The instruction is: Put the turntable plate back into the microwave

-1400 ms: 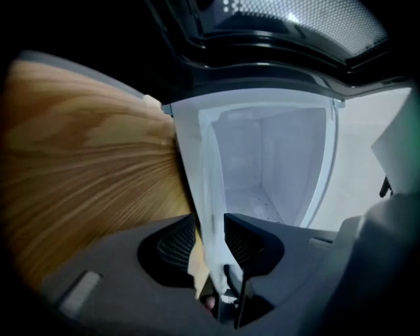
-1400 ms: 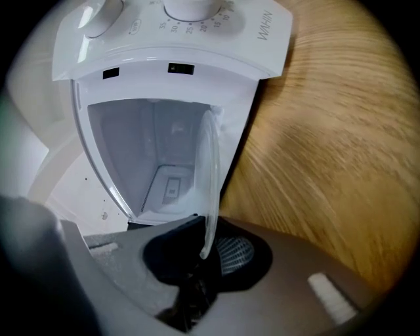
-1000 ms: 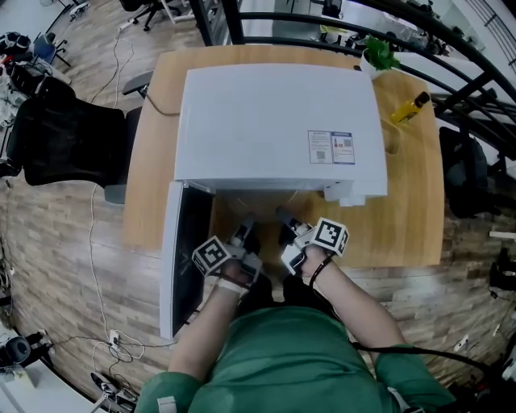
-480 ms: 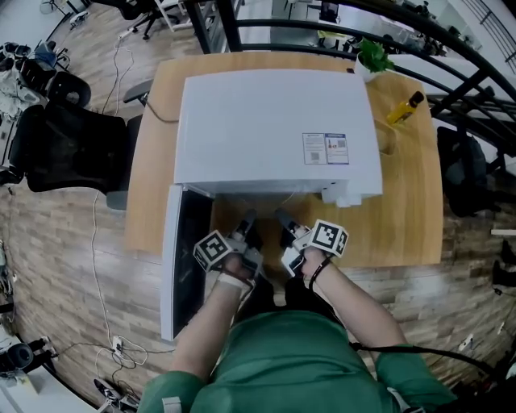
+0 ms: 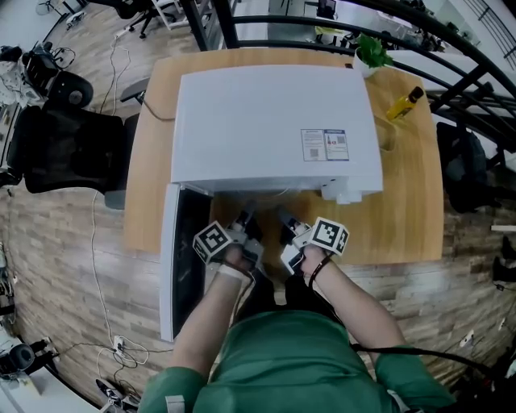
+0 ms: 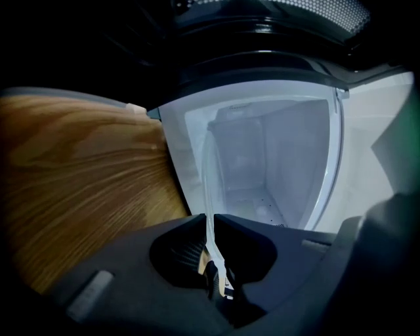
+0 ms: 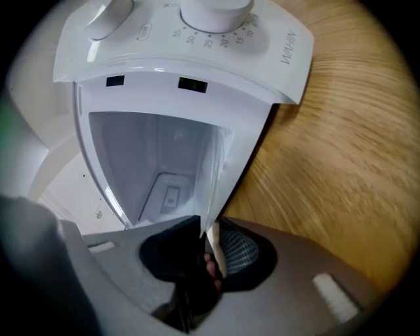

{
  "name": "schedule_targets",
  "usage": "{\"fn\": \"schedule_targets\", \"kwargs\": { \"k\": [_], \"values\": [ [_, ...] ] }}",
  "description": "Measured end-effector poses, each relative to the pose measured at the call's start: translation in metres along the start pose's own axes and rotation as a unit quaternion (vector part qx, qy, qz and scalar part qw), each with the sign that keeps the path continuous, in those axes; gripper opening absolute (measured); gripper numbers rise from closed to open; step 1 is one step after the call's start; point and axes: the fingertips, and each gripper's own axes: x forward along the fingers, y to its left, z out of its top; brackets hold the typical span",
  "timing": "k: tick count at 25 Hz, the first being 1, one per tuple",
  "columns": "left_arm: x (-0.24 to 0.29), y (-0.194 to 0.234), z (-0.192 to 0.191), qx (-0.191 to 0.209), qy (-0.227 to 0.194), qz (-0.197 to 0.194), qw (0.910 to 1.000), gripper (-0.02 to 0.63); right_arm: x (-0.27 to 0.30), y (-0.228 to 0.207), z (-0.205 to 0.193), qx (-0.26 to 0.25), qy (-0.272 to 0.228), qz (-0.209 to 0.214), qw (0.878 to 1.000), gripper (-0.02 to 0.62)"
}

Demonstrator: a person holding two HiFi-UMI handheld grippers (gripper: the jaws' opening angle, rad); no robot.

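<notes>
From my head I look down on the white microwave [image 5: 274, 121] on the wooden table [image 5: 403, 218]. Its door [image 5: 173, 266] hangs wide open on my left. My left claw [image 5: 247, 219] and my right claw [image 5: 284, 216] are side by side at the open front, both pointing in.

Now my left claw's own view. The glass plate [image 6: 209, 184] stands on its edge in this view, thin and clear. It runs right down between my two jaws. My left claw has just been closing, and now it pinches the rim of the plate tight. The rest of the plate pokes out toward the white inside of the microwave. The table is off to the side.

Now my right claw's own view. The other rim of the plate sits between these jaws too. But this claw has just been opening, and its jaws now stand loose, with a gap beside the glass. So it isn't squeezing the plate. Past the jaws I see the open mouth of the microwave and its knobs [image 7: 210, 10].
</notes>
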Motion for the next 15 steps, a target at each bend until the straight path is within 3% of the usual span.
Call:
{"fn": "schedule_targets", "kwargs": {
  "k": [6,8,15],
  "values": [
    [0.006,0.000,0.004,0.002,-0.001,-0.001,1.0000,0.046,0.014,0.008,0.004,-0.031,0.007,-0.018,0.999,0.096],
    [0.008,0.000,0.007,0.005,0.000,-0.001,1.0000,0.046,0.017,0.009,0.007,-0.038,0.005,-0.024,0.999,0.049],
    [0.004,0.000,0.002,0.003,0.006,-0.009,0.9999,0.063,0.021,0.008,0.015,-0.026,-0.008,-0.024,0.999,0.043]
  ]
}}
